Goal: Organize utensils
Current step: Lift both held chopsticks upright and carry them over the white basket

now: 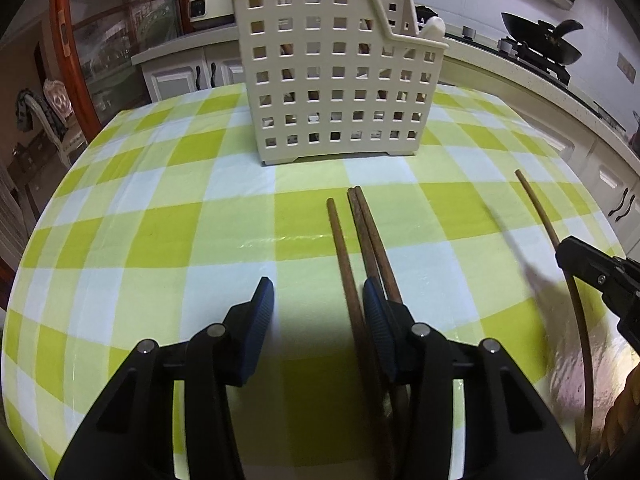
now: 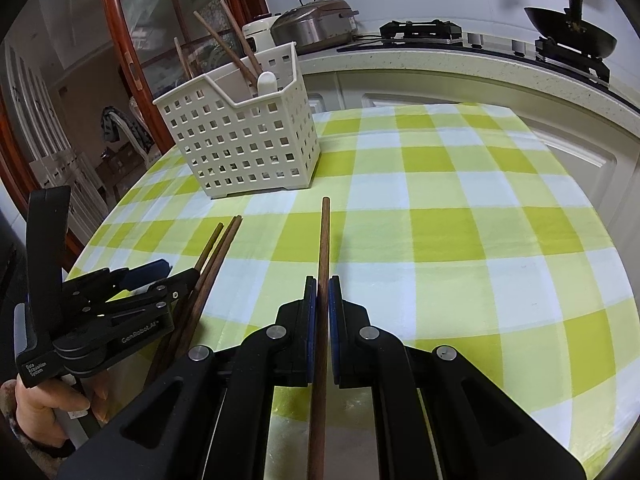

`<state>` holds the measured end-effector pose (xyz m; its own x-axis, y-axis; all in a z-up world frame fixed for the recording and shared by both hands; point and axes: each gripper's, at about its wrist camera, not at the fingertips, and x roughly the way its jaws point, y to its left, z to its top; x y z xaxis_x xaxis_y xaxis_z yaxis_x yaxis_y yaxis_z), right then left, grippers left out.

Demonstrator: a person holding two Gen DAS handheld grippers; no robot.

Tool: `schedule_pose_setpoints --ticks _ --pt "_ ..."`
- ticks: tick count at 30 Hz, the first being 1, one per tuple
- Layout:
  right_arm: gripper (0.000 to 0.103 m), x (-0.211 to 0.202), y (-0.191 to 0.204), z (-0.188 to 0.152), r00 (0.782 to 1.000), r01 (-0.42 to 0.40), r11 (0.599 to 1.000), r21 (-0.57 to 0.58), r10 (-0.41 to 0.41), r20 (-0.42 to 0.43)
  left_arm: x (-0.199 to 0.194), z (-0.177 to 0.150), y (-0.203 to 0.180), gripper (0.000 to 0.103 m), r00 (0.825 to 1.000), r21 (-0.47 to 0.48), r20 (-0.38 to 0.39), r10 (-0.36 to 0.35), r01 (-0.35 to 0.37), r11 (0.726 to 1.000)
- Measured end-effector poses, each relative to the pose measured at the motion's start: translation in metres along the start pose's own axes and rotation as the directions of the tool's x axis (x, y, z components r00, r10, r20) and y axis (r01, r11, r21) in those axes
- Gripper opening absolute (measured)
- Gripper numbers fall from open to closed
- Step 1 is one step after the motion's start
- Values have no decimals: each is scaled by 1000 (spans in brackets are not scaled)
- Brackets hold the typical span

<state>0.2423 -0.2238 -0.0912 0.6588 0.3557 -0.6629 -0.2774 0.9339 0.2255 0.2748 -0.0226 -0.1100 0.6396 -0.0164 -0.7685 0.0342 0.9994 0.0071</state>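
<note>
Chopstick (image 2: 322, 280) pinched in right claw (image 2: 322, 300); left claw (image 1: 318, 312) spread, one chopstick between pads, two outside.

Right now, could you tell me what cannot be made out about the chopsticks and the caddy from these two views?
- Three loose chopsticks: near ends hidden under the left tool in the left wrist view; whether its pads touch them is unclear.
- Single chopstick, held by the right tool: its near end is cut off by the bottom edge in the right wrist view.
- Caddy: its perforated walls hide the lower parts of the utensils inside in both views.
</note>
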Motion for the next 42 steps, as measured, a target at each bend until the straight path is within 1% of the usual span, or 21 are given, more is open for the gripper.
schedule_pose_setpoints --ticks 1,2,5,13,17,21,25,29,36,42 --pt "6 1 1 0 1000 0 1000 -3 0 -2 0 1 -2 27 1000 8 3 -4 4 1000" --pt "6 1 2 0 1000 0 1000 -5 0 -3 0 2 -3 17 1000 18 5 -2 2 1000" --pt "6 2 3 -1 1000 4 1000 -8 -4 -7 1 3 -6 8 1000 36 5 -16 15 999" --pt "6 5 8 0 1000 12 1000 -18 -12 -16 2 4 4 6 997 -1 1 -74 74 997" --pt "6 5 12 2 1000 18 999 -26 -18 -13 -3 2 9 6 996 -15 12 -85 85 996" --pt "6 -1 16 6 1000 14 999 -28 -14 12 -21 5 15 6 994 -27 52 -97 98 995" --pt "6 -13 24 13 998 -1 999 -47 3 56 -46 11 23 6 987 -36 111 -112 117 993" --pt "6 -29 33 21 994 -11 998 -66 18 105 -74 14 27 6 978 -33 173 -118 126 992" --pt "6 -56 48 28 983 -14 995 -100 32 179 -113 11 30 6 961 -27 247 -123 134 991" --pt "6 -69 55 30 977 -9 993 -114 33 209 -141 7 31 6 945 -13 305 -119 129 992"
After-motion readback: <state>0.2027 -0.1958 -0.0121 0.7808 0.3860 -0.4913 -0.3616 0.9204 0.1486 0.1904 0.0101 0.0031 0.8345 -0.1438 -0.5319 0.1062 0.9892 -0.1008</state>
